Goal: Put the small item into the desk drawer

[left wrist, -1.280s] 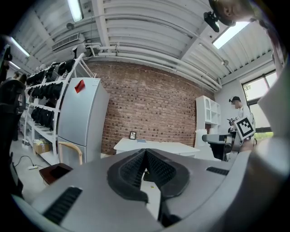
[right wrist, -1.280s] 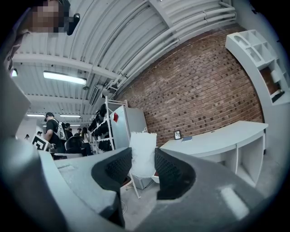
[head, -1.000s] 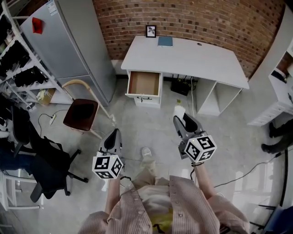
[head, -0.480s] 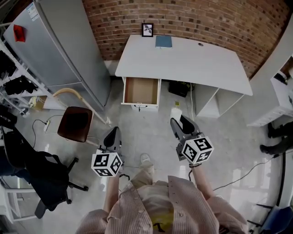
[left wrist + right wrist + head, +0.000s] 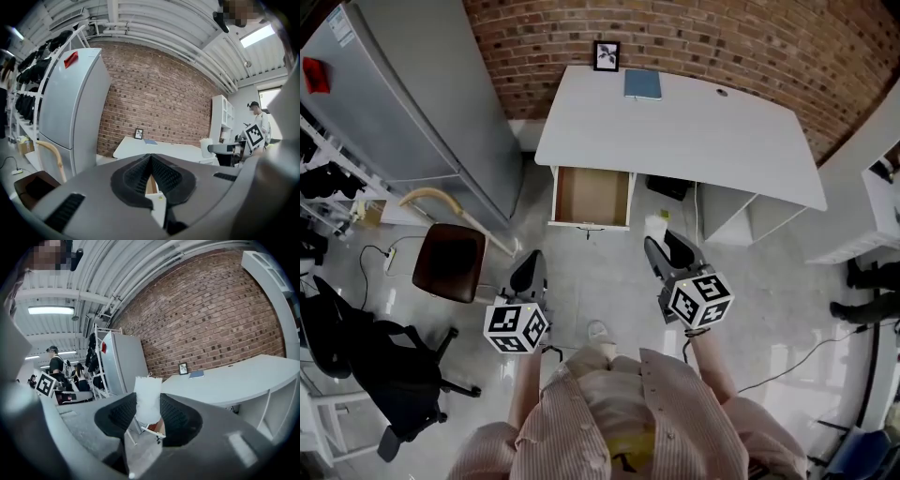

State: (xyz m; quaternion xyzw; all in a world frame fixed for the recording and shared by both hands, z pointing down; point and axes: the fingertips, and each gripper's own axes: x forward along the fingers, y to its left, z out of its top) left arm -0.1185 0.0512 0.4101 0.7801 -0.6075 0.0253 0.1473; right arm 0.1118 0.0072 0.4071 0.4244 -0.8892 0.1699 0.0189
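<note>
Right gripper view shows what the head view barely catches: the right gripper (image 5: 148,414) is clamped on a small white item (image 5: 148,397) with a fuzzy top edge, standing upright between the ribbed pads. From above, that item is only a pale scrap at the tips. Left gripper view shows the left gripper (image 5: 150,164) with its pads pressed together and nothing between them. The head view alone lays out the room: a white surface (image 5: 694,127) against a brick wall (image 5: 722,37), carrying a small picture frame (image 5: 607,55) and a blue book (image 5: 642,84). Its drawer (image 5: 592,196) is pulled open on the left and looks bare inside. A tall grey cabinet (image 5: 403,103) and a brown chair (image 5: 448,262) stand to the left. Both grippers are held out in front of the person's chest over the grey floor (image 5: 609,281), pointing toward the surface. The right one is further forward, near the drawer's right front corner but short of it.
</note>
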